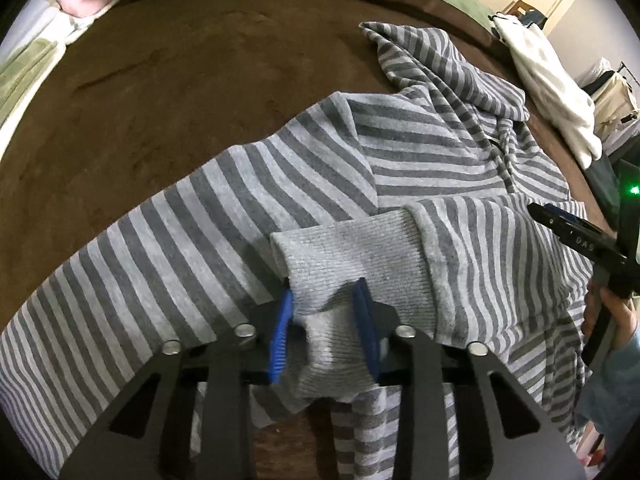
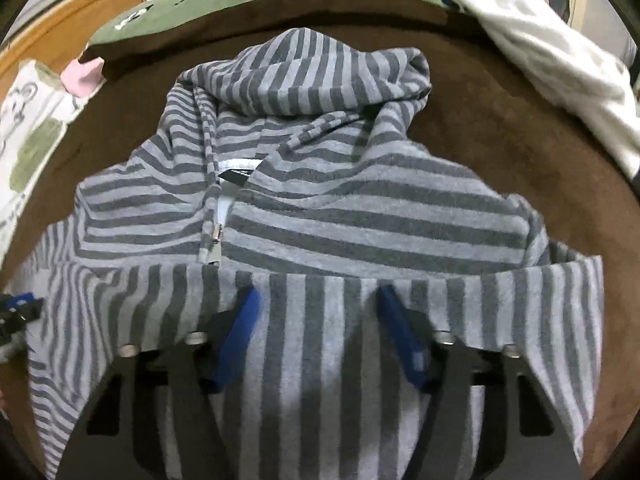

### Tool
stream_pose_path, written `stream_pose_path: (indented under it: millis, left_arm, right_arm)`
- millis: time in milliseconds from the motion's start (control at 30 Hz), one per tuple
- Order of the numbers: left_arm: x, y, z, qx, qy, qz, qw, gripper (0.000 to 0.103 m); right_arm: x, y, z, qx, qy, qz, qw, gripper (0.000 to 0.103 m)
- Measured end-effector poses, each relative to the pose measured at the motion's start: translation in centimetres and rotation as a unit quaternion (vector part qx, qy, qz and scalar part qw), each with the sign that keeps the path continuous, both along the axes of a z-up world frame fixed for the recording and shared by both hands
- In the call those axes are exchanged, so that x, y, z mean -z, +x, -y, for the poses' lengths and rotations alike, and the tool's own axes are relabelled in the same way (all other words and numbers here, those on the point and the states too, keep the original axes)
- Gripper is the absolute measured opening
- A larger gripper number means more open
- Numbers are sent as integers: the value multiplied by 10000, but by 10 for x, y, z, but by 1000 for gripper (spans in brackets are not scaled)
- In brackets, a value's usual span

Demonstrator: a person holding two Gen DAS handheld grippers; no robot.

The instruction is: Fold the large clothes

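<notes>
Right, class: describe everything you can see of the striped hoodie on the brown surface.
The striped hoodie is soft, fleecy-looking fabric in light and dark grey bands, with a hood at the far end, a front zip, a black neck label and plain grey ribbed cuffs. It lies front up on the brown surface, with parts folded across the body. The left gripper pinches a ribbed cuff; the right gripper straddles a striped fold.

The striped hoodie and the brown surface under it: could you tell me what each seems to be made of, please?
The striped hoodie looks like soft, fuzzy knit cotton or fleece, matte, with a ribbed plain grey cuff and a metal zipper pull. The brown surface seems a short-pile plush blanket, since brush marks show in its nap.
</notes>
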State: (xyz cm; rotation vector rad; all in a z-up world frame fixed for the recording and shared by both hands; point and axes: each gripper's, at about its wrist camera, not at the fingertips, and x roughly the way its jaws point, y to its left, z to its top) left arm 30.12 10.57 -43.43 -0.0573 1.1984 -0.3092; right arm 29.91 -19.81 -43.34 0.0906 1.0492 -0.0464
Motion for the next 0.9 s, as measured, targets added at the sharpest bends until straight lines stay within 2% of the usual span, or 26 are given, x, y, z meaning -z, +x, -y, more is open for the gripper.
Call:
stream_pose_path:
  millis: [33,67,100,200,400,600,667,700,767,900]
  left_arm:
    - [-2,-1,3,5,69,73,9999,23]
    - [-4,-2,7,14,170,160,9997,21]
    - [-6,-3,9,34,234,215,9995,20]
    - [-8,-4,16,78,438,363,9983,19]
    - [-16,-2,17,-58,500,540,9973,18]
    - [-31,0,22,-64,656,862,9941,18]
    - [-27,1,24,-36,724,806,9941,18]
    - [-17,3,24,-20,777,602,9952,19]
    - [-1,3,25,-30,846,389,9957,26]
    - [2,3,16,-262,776,479,9955,38]
  right_arm:
    - [-2,-1,1,29,-62,45,10000,32]
    - [-3,-3,3,69,-61,73,9999,19]
    - [-4,-3,5,95,-56,91,9999,12]
    - [-2,-3,9,105,-55,125,9999,7]
    - [-8,0,9,107,-113,268,9995,4]
    - [-25,-1,10,194,-314,686,9970,4]
    - [-21,1,11,181,-321,638,9973,4]
    - [-13,3,12,157,-285,506,9982,4]
    - [4,7,12,107,-223,265,9993,5]
    - [4,8,12,98,-240,295,9992,7]
